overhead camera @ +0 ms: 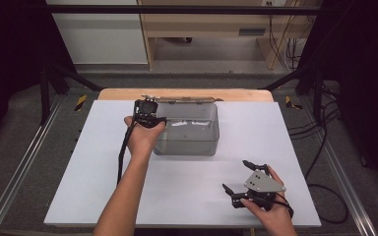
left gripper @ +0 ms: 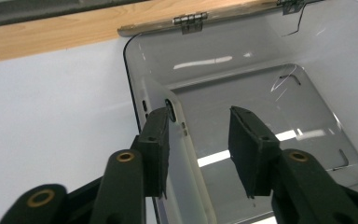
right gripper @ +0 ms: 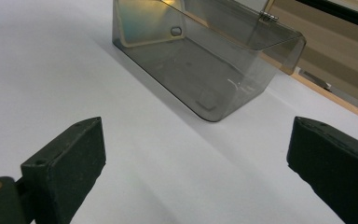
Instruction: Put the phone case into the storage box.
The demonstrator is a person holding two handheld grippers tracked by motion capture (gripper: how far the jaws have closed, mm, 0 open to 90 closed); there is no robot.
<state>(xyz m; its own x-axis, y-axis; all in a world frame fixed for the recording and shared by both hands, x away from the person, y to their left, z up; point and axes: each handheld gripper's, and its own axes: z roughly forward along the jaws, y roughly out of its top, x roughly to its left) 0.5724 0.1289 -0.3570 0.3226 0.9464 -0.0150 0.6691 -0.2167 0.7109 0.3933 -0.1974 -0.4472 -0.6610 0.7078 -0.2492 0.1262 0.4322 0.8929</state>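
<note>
A smoky clear plastic box (overhead camera: 187,146) stands open-topped at the back middle of the white table, its hinged lid (overhead camera: 177,100) folded back behind it. My left gripper (overhead camera: 148,109) is at the box's left wall and is open. In the left gripper view its jaws (left gripper: 198,122) straddle that wall (left gripper: 179,149), one jaw outside and one inside the box (left gripper: 242,42). My right gripper (overhead camera: 236,175) rests near the table's front right, open wide with nothing between its jaws. In the right gripper view (right gripper: 196,135) it faces the box (right gripper: 200,60) from a distance.
The white table top (overhead camera: 187,182) is bare between the box and the right gripper. A wooden strip (overhead camera: 246,94) runs along the table's back edge. Metal rails (overhead camera: 24,162) flank the table, and cables (overhead camera: 320,147) lie on the floor at the right.
</note>
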